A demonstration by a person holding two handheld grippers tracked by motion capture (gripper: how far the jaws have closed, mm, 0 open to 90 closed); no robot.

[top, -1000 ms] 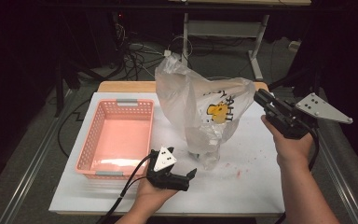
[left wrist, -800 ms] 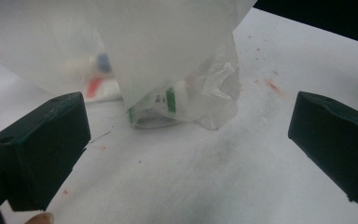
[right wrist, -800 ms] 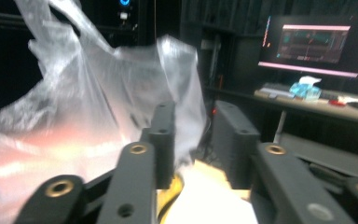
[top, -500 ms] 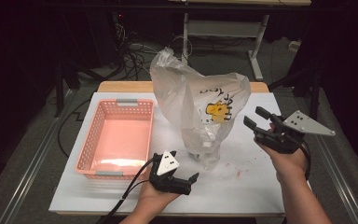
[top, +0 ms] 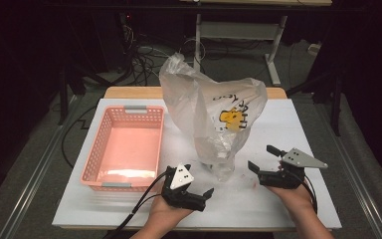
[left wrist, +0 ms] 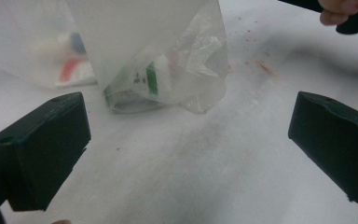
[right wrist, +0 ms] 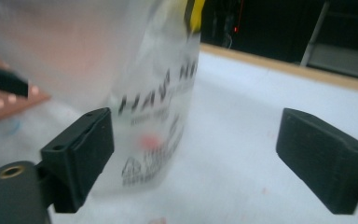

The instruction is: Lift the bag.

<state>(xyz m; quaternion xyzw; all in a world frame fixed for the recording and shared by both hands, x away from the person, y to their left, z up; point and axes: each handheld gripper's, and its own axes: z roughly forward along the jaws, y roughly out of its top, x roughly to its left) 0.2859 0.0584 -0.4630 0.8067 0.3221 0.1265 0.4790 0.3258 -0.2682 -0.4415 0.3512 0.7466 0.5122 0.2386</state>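
While the crumpled translucent plastic bag with black lettering and a yellow print (top: 214, 122) stands unheld on the white tabletop (top: 298, 129), both tongs are seen lowered to the surface on either side of its base; the right tongs (top: 264, 159), which a second ago were raised against the bag's upper edge, have been drawn down and back, so the bag has been released and left to stand by itself; the left tongs (top: 199, 186) have barely shifted and lie low just short of the bag's bottom corner. Both sets of jaws are spread wide and nothing is held between them. Through the film ahead of the left tongs a white item with green markings (left wrist: 144, 79) can be made out, and a white and red one (left wrist: 67, 65) farther off, though neither can be identified. The pink perforated plastic basket (top: 124, 149) is found empty beyond the left tongs, away from the right ones. Unpacking the bag's contents into the basket is judged not yet begun; the release suggests a fresh hold on the bag's base.
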